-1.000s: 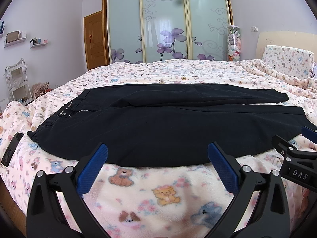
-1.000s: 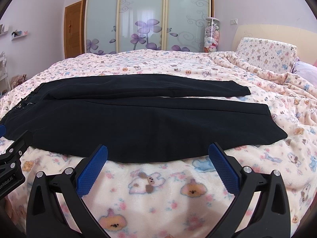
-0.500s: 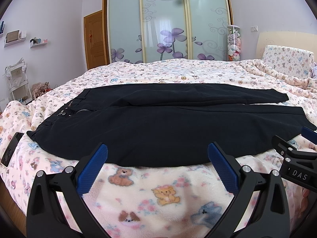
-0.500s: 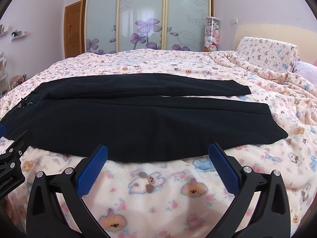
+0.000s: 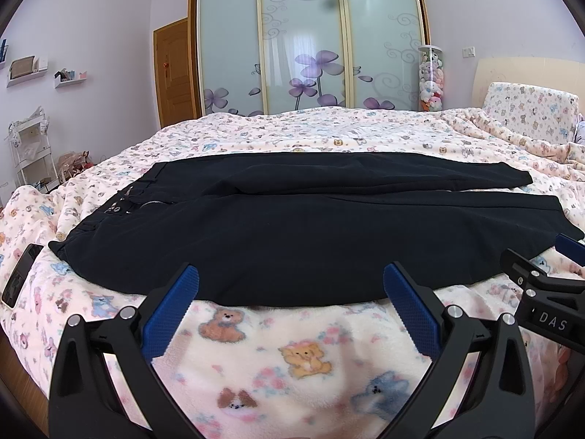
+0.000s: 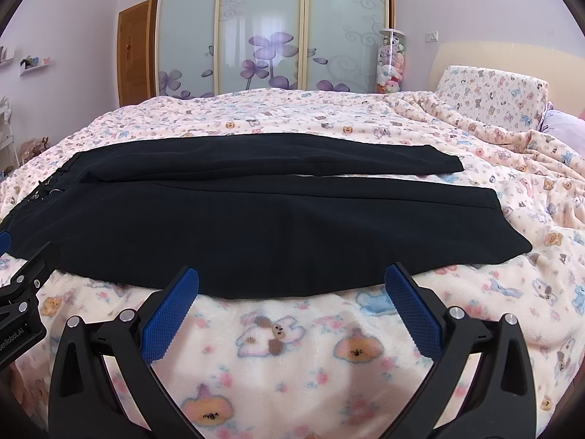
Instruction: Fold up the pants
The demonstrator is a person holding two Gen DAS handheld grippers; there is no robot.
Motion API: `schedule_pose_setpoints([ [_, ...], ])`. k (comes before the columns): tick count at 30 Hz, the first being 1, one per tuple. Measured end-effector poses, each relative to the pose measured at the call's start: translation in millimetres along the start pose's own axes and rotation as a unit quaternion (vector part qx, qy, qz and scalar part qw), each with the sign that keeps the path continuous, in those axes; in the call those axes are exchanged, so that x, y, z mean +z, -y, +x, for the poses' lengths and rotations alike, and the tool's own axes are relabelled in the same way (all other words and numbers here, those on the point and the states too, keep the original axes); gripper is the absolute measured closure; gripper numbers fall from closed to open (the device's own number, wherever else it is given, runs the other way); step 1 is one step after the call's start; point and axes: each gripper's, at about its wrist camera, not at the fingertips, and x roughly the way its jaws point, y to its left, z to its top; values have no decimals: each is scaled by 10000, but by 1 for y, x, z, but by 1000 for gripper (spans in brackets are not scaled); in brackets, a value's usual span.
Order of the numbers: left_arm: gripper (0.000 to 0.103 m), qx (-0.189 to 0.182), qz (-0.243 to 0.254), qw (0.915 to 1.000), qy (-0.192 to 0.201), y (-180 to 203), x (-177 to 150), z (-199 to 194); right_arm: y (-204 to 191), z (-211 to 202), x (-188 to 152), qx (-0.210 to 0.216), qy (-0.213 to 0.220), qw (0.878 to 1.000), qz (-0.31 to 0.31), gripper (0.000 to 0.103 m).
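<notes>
Black pants (image 5: 292, 226) lie spread flat across the bed (image 5: 299, 358), on a pink blanket printed with bears and other animals. The waistband is at the left and the two legs run to the right, the far leg lying beside the near one with a thin gap between them toward the cuffs. The left claw (image 5: 290, 294) hangs over the blanket just short of the pants' near edge, its blue pads wide apart and holding nothing. The right claw (image 6: 291, 294) hangs the same way further right along that edge, also spread wide and empty. A phone (image 5: 20, 274) lies on the blanket near the bed's left edge, beside the waistband. Behind the bed stands a wardrobe (image 5: 307, 44) with frosted sliding doors and purple flowers.
</notes>
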Motion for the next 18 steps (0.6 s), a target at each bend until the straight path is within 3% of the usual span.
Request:
schedule_pose_setpoints([
  [18,2,2,-13,10000,-15,6,-4,3,1,5,-5,17,-36,10000,16,1],
])
